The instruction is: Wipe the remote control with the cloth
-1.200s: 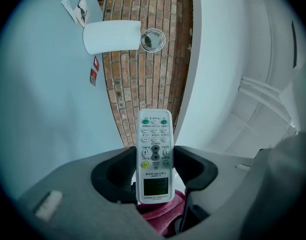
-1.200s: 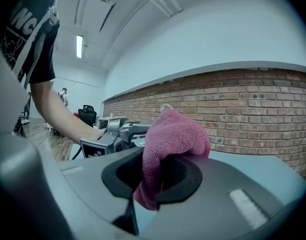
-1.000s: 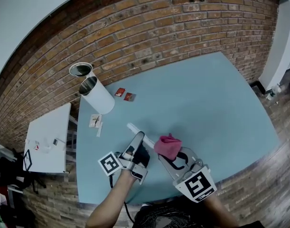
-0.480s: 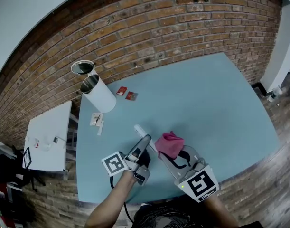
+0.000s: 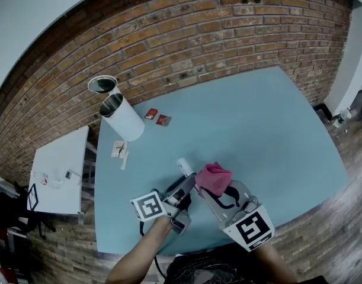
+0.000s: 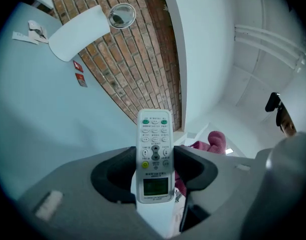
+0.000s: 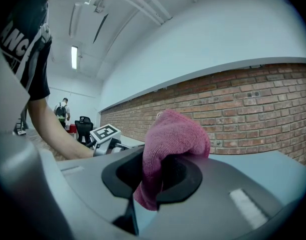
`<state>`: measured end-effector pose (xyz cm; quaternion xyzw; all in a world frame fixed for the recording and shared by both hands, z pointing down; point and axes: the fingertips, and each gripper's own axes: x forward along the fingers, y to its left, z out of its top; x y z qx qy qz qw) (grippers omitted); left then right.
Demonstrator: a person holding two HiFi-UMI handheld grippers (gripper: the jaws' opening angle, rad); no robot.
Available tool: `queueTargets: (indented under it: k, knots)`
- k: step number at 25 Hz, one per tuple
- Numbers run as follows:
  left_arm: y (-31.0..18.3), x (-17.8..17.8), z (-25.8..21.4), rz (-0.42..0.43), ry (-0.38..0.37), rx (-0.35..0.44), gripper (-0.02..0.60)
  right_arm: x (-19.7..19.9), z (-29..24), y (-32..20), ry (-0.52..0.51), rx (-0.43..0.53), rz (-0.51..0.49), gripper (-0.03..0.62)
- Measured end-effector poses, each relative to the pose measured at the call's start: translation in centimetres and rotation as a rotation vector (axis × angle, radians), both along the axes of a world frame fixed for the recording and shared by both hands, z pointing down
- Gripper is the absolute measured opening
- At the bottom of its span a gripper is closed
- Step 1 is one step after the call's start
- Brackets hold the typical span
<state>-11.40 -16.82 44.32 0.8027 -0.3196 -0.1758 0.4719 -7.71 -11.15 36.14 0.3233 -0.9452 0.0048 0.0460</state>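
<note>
Above the table's [image 5: 275, 129] near edge the left gripper [image 6: 154, 168] pinches the remote control [image 6: 154, 141] lengthwise, top end toward the table's far side, lower end hidden in the gripper; the right gripper [image 7: 160, 174] clamps the cloth [image 7: 175, 131].

Both tools had pale grey plastic bodies with black-lined hollows behind the jaws. At the lower centre of the head view, the left gripper [image 5: 189, 181] carried a white marker cube [image 5: 149, 206] printed with black squares. The right gripper [image 5: 215, 185] bore a second cube [image 5: 250, 228] with the same print. A black cable [image 5: 140, 227] looped beneath the left one. The person wore a dark short-sleeved T-shirt [image 7: 27, 39] with pale lettering, at the upper left of the right gripper view.
</note>
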Motion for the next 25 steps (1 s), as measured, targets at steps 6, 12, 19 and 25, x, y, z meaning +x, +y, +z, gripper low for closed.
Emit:
queueTargets:
  k: [6,12,19,25]
  knots:
    - [0.2,0.4,0.0,0.048,-0.141,0.061,0.236,0.8,-1.1,-0.7,-0.037,0.008,0.025,0.063]
    - [0.7,1.6,0.2,0.123,-0.260,0.142,0.236,1.6,-2.3,-1.4,-0.086,0.010,0.054,0.063]
    - [1.6,3.2,0.6,0.203,-0.424,0.224,0.236,2.4,-1.9,-1.9,-0.070,0.020,0.074,0.063]
    - [2.1,3.4,1.2,0.229,-0.621,0.321,0.236,3.4,-2.1,-2.3,-0.060,0.036,0.095,0.063]
